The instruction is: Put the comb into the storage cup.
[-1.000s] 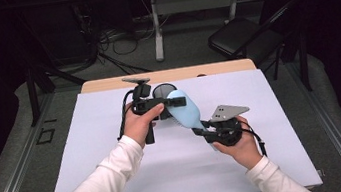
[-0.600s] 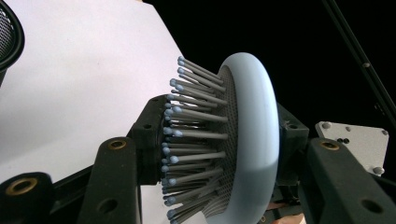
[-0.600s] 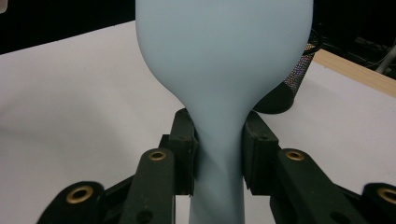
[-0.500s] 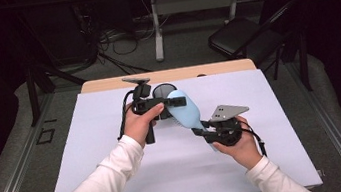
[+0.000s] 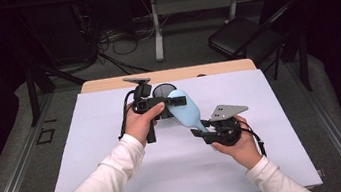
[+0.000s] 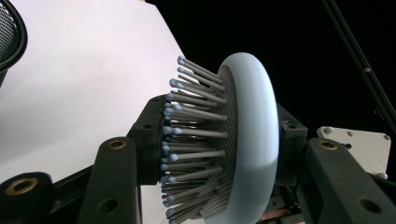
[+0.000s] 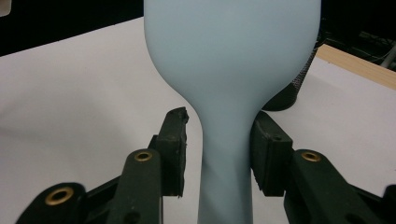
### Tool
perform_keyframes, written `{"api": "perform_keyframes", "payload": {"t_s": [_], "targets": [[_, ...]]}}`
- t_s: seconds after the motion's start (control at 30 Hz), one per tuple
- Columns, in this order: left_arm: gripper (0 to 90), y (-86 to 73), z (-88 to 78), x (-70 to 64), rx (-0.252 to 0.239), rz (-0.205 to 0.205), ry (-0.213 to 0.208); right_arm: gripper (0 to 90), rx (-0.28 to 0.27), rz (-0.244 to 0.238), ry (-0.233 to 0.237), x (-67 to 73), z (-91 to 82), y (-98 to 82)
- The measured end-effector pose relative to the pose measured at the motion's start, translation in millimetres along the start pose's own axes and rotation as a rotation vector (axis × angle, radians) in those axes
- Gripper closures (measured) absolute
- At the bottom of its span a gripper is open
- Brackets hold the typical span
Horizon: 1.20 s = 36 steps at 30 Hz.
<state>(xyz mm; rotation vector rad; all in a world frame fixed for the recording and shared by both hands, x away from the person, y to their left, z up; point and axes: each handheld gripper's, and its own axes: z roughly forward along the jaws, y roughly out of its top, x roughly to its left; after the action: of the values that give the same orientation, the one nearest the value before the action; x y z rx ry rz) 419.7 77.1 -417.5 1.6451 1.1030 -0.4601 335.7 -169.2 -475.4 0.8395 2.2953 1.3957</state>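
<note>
Your left tool (image 5: 162, 108) is clamped on the head of the light-blue hairbrush (image 5: 185, 109), held above the white table (image 5: 95, 187) just in front of the black mesh cup (image 5: 163, 91). Your right tool (image 5: 202, 131) has just been opening; its pads (image 7: 175, 140) straddle the handle with a gap showing, so it no longer grips.

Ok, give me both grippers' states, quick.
Left gripper: shut on the hairbrush head.
Right gripper: open, jaws just been opening, the brush's handle between them, left pad clear of it.
</note>
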Motion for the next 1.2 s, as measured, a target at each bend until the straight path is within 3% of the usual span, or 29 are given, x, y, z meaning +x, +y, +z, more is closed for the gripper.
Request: {"api": "perform_keyframes", "payload": {"t_s": [0.47,0.7,1.2], "targets": [[49.6,2.8,-5.5,4.9,-0.015,-0.008,0.012,45.2,0.008,0.018,-0.013,-1.8,2.2,0.0],[49.6,4.3,-9.2,7.3,-0.034,-0.006,0.024,40.7,0.015,0.030,-0.030,-5.7,0.3,1.2],[49.6,7.5,-15.0,10.7,-0.062,-0.003,0.052,35.7,0.034,0.015,-0.005,-10.8,-0.7,3.1]]}}
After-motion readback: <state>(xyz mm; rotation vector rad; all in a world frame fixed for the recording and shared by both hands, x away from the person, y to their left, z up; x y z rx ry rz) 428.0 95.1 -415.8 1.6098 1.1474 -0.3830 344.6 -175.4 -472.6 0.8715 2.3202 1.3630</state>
